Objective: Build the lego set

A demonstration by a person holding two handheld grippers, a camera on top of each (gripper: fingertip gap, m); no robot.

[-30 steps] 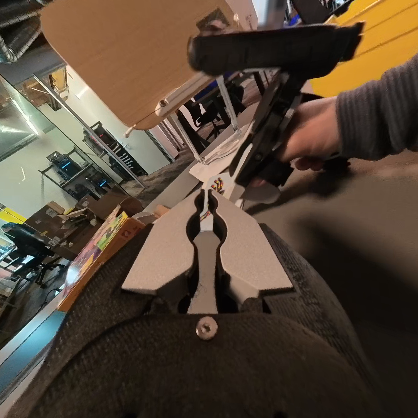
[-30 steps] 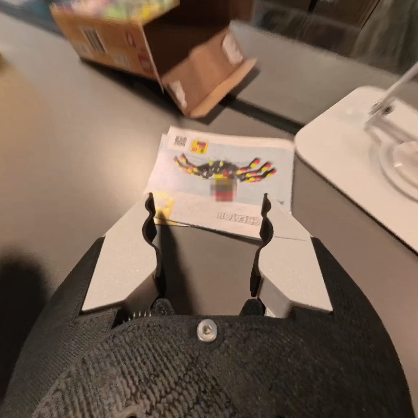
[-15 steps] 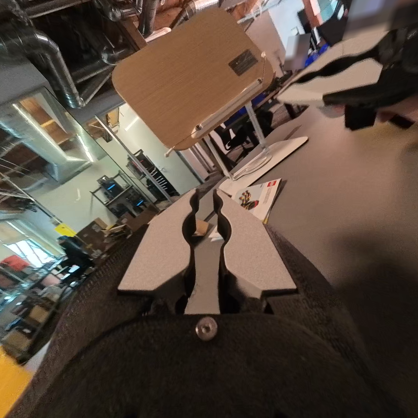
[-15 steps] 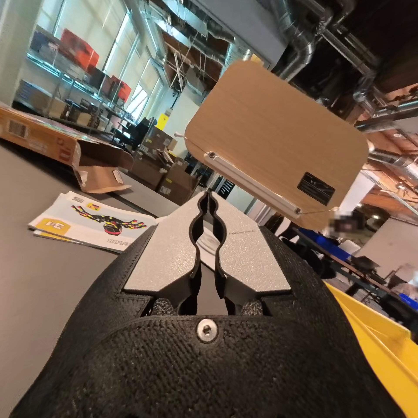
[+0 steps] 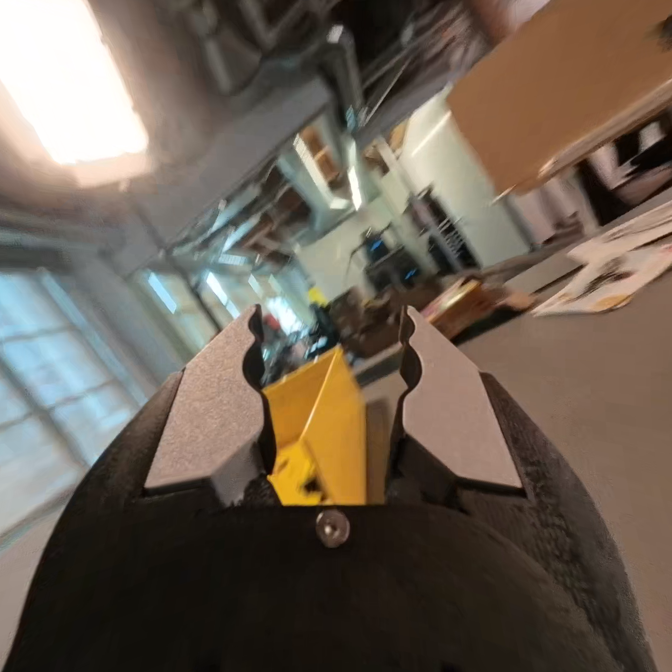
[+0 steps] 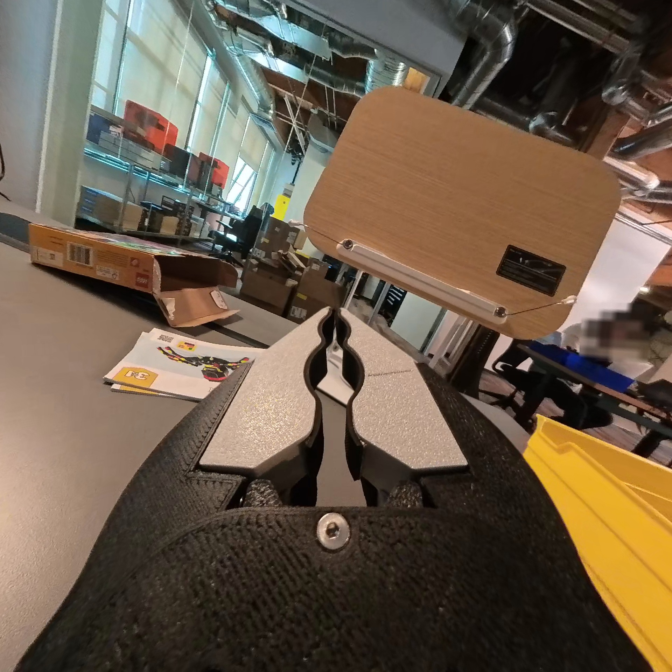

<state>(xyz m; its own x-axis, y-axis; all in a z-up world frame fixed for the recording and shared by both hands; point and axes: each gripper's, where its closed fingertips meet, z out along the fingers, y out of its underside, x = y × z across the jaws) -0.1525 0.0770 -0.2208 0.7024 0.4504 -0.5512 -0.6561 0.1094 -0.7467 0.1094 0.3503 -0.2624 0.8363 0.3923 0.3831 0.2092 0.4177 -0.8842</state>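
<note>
Grippers both empty; booklets lie ahead-left of the right one.

Right gripper is pinched closed on nothing, with the booklets flat on the table nearby, long axis across its line, and the open box beyond. Left gripper gapes over a yellow bin; through blur, booklets seem farther right.

This is an open industrial-style office or lab workspace. Bare metal ducts and pipes run under an unfinished ceiling, and tall windows line the far left wall above metal shelving stacked with boxes. Office chairs, piled cardboard cartons and long desks fill the floor beyond the grey worktop.
</note>
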